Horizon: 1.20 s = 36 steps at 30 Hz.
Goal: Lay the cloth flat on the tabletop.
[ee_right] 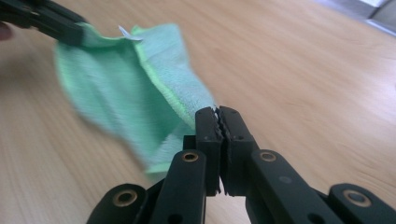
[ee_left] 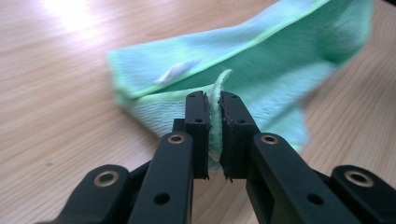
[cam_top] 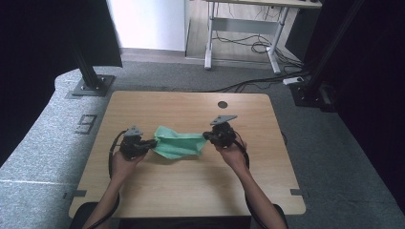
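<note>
Above the wooden table (cam_top: 191, 191), the left gripper (cam_top: 152, 142) and right gripper (cam_top: 206, 136) each pinch a corner of the green microfibre cloth (cam_top: 177, 144), lifted between them; next, probably spreading or folding.

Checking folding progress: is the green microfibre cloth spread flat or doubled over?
Doubled over: the green microfibre cloth hangs in layers between left gripper and right gripper, sagging mid-span.

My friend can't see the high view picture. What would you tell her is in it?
Two grippers, the left and the right, each pinch one end of a green cloth and hold it stretched between them above a wooden table. A person's forearms reach in from the bottom.
</note>
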### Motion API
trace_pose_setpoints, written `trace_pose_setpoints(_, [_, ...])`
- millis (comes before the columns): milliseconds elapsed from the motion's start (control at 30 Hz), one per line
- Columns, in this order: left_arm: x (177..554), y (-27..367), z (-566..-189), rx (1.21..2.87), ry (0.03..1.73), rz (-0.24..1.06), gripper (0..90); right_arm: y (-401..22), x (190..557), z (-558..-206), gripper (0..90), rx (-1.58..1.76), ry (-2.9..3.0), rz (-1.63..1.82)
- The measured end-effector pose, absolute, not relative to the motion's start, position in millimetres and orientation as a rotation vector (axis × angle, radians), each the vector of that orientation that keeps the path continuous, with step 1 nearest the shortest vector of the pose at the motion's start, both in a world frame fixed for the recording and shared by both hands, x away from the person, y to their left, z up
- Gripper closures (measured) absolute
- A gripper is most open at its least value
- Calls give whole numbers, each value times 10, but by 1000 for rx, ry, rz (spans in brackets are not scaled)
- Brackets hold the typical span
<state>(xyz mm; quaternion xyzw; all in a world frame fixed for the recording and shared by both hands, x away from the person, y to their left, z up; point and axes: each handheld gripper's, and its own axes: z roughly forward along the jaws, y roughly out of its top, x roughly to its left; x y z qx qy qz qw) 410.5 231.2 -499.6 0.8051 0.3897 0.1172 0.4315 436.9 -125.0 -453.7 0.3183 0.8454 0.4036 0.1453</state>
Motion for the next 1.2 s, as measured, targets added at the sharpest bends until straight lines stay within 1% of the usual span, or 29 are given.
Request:
trace_pose_setpoints(133, [4119, 2401, -5007, 2014, 1010, 320, 826, -1443, 4414, -4505, 865, 980, 2401, 1142])
trace_pose_setpoints(200, [4146, 2409, -5072, 2045, 1036, 319, 822, -1518, 4453, -4577, 865, 1016, 2400, 1106])
trace_pose_setpoints(267, [4177, 2389, -5161, 2089, 1052, 312, 798, -1588, 4502, -4723, 862, 1067, 2423, 1070])
trace_pose_setpoints(300, [4191, 2372, -5203, 2119, 1061, 320, 758, -1617, 4524, -4815, 859, 1093, 2438, 1050])
trace_pose_setpoints(367, [4214, 2340, -5255, 2152, 1096, 360, 605, -1669, 4551, -4999, 833, 1126, 2465, 1016])
trace_pose_setpoints(433, [4223, 2343, -5238, 2122, 1113, 370, 477, -1717, 4550, -5117, 724, 1137, 2463, 999])
trace_pose_setpoints(500, [4214, 2359, -5179, 2071, 1117, 361, 362, -1754, 4539, -5143, 657, 1141, 2454, 1013])
trace_pose_setpoints(533, [4205, 2358, -5152, 2052, 1119, 362, 321, -1765, 4534, -5128, 626, 1139, 2446, 1029])
trace_pose_setpoints(600, [4189, 2341, -5119, 2045, 1117, 362, 261, -1768, 4527, -5070, 589, 1127, 2436, 1054])
trace_pose_setpoints(633, [4181, 2323, -5115, 2047, 1110, 358, 246, -1761, 4527, -5034, 581, 1116, 2433, 1066])
trace_pose_setpoints(800, [4178, 2180, -5178, 2116, 1068, 296, 215, -1620, 4540, -4966, 548, 1051, 2466, 1102])
trace_pose_setpoints(933, [4186, 2095, -5256, 2149, 1063, 261, 190, -1471, 4595, -5113, 497, 979, 2506, 1039])
trace_pose_setpoints(967, [4187, 2080, -5274, 2155, 1068, 262, 185, -1447, 4613, -5165, 499, 979, 2511, 1023])
trace_pose_setpoints(1000, [4191, 2070, -5290, 2164, 1068, 262, 181, -1433, 4631, -5218, 526, 980, 2512, 1008])
trace_pose_setpoints(1033, [4197, 2061, -5307, 2173, 1069, 264, 180, -1425, 4642, -5266, 607, 989, 2514, 996])
trace_pose_setpoints(1133, [4225, 2041, -5352, 2207, 1084, 301, 180, -1461, 4656, -5357, 772, 1043, 2529, 992])
trace_pose_setpoints(1200, [4250, 2017, -5383, 2257, 1088, 391, 186, -1525, 4647, -5354, 812, 1079, 2536, 1023])
